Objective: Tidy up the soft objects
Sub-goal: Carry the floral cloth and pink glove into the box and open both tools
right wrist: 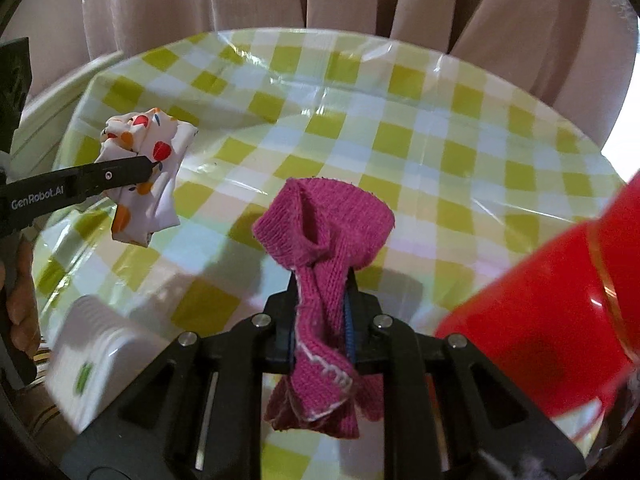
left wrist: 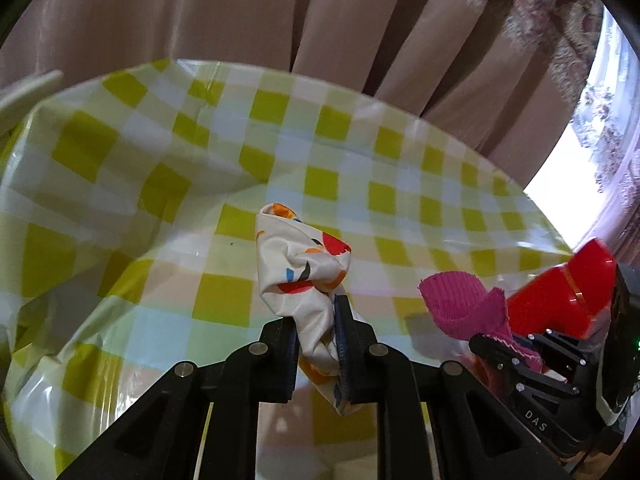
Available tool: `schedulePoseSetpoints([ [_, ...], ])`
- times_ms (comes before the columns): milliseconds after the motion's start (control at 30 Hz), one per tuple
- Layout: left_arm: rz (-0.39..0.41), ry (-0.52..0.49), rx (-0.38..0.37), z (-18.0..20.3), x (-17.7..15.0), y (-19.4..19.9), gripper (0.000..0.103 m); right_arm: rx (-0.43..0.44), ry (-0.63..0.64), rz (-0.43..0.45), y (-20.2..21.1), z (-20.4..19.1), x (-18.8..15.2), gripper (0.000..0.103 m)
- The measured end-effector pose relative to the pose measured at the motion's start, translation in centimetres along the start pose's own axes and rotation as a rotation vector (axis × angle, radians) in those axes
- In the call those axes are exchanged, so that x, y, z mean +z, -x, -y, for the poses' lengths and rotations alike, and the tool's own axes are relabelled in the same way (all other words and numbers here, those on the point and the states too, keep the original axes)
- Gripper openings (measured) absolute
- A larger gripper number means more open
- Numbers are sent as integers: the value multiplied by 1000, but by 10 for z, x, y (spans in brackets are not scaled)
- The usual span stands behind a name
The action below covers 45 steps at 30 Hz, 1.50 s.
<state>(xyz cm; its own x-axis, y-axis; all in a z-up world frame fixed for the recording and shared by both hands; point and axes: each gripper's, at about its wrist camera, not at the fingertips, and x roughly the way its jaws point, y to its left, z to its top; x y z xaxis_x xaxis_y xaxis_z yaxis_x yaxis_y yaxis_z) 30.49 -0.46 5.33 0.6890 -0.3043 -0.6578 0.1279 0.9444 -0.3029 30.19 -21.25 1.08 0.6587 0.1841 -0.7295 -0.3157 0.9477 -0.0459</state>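
Note:
My left gripper (left wrist: pixel 316 312) is shut on a white cloth with red, orange and blue spots (left wrist: pixel 298 256), held bunched above the table. It also shows in the right wrist view (right wrist: pixel 144 176), at the left, with the left gripper (right wrist: pixel 140 174) clamped on it. My right gripper (right wrist: pixel 322 292) is shut on a magenta knitted cloth (right wrist: pixel 328 224), which stands up from the jaws and hangs below them. In the left wrist view the magenta cloth (left wrist: pixel 464 304) and right gripper (left wrist: pixel 500 344) sit at the right.
The table wears a glossy yellow-green and white checked cover (right wrist: pixel 400 128). A red plastic container (right wrist: pixel 560 320) lies at the right, also seen in the left wrist view (left wrist: pixel 560 296). A white box (right wrist: pixel 96 364) is at lower left. Beige curtains (left wrist: pixel 280 12) hang behind.

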Motion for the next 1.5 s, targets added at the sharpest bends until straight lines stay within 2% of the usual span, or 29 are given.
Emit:
schedulePoseSetpoints([
  [300,61,-33,-98,45,-10,62,17,-33,-61,50,75,5,-21,21],
  [500,35,-36,-181,76,-40,85,17,-57,-97,77,121,19,-42,21],
  [833,-61,-76,-301,133,-107,102,17,-146,-170,73,184,52,-104,21],
  [1167,-233,-104,-456,210,-187,110,17,-274,-265,-6,247,92,-199,21],
  [1367,-312,-191,-507,267,-227,112,17,-356,-369,-37,288,125,-258,21],
  [1400,-320,-201,-508,273,-230,112,18,-365,-388,-42,293,130,-267,22],
  [1500,-355,-235,-514,293,-247,110,30,-383,-438,-57,302,141,-289,23],
])
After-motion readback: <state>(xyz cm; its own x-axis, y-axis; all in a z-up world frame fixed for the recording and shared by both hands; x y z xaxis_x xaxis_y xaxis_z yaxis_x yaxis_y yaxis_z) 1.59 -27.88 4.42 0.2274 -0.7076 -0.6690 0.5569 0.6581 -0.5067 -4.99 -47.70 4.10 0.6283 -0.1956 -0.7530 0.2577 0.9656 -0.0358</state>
